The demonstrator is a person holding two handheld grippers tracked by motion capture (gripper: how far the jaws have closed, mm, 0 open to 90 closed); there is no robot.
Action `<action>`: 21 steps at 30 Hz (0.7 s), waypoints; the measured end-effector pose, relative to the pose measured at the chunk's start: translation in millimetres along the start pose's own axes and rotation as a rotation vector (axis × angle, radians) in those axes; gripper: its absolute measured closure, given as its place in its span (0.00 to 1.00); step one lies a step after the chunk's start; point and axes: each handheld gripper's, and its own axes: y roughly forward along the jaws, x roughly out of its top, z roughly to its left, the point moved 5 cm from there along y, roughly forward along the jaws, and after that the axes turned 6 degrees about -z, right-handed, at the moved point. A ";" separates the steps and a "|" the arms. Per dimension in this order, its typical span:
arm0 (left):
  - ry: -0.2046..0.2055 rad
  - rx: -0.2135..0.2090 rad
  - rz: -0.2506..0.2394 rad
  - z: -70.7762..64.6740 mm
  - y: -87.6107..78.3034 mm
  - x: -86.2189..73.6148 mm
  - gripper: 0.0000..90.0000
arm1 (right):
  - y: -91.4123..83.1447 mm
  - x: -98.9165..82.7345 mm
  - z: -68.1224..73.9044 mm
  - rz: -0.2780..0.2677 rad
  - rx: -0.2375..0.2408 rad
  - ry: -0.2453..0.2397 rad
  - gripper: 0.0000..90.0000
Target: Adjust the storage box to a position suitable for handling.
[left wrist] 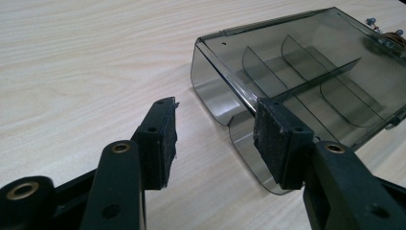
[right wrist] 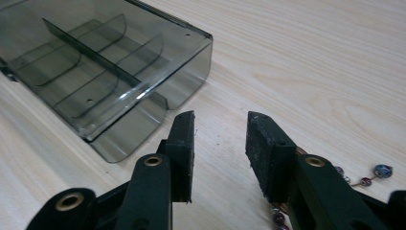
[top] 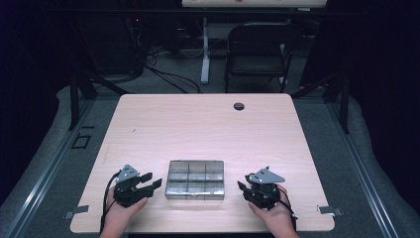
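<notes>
A smoky clear plastic compartment box [top: 195, 179] lies shut on the wooden table [top: 208, 129] near its front edge, and its inner dividers show through the lid. My left gripper [top: 152, 179] rests just left of the box, pointing at it. In the left gripper view the left gripper [left wrist: 218, 108] stands open with the box [left wrist: 306, 72] close ahead to the right, nothing pinched. My right gripper [top: 242, 189] sits just right of the box. The right gripper [right wrist: 221, 117] is open over bare wood, with the box [right wrist: 95, 62] ahead to the left.
A string of small coloured beads [right wrist: 378, 171] lies on the table beside the right gripper's jaw; beads [left wrist: 383, 31] also show past the box's far end. A dark cable hole [top: 239, 106] sits near the table's far edge. A black folding chair [top: 257, 49] stands behind.
</notes>
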 end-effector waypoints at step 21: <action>0.039 -0.033 0.009 -8.7 -0.9 0.3 0.57 | -4.0 0.2 18.9 0.005 0.054 -0.043 0.72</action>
